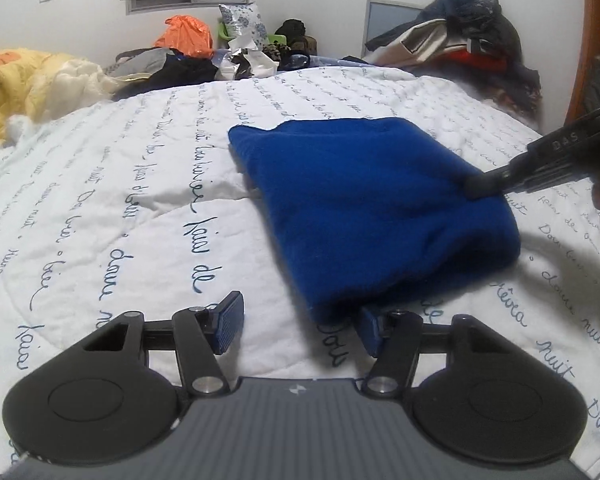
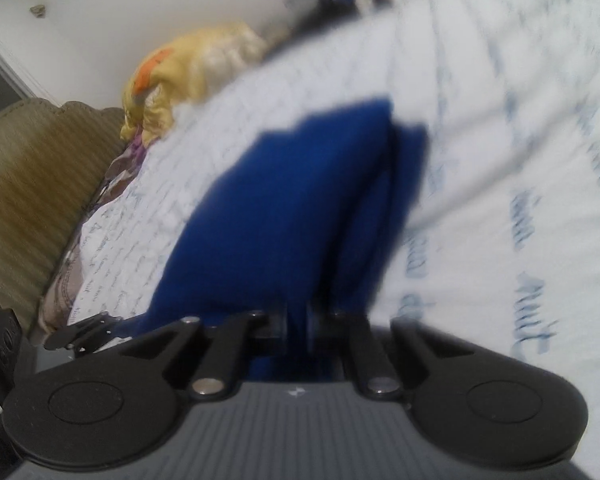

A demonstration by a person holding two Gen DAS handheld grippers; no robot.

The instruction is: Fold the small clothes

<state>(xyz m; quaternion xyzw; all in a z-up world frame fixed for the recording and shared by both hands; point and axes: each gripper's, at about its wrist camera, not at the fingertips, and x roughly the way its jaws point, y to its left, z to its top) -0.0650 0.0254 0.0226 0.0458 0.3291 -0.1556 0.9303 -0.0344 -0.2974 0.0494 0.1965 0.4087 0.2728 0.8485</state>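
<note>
While right gripper (image 2: pixel 296 326) clamps blue garment (image 1: pixel 364 208), left gripper (image 1: pixel 300 322) gapes (clutter (image 1: pixel 204 56) behind).

fuzzy blue cloth (image 1: pixel 380 208), quilted cotton bedspread (image 1: pixel 120 208)

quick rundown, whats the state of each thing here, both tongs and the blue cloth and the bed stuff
left tongs: open, holding nothing, just short of the cloth's near corner
right tongs: shut on the blue cloth's edge
blue cloth: folded into a thick pad, lying on the quilt
white quilt: spread over the bed, lightly creased
yellow blanket: crumpled at the far side
clothes pile: heaped, unfolded
</note>
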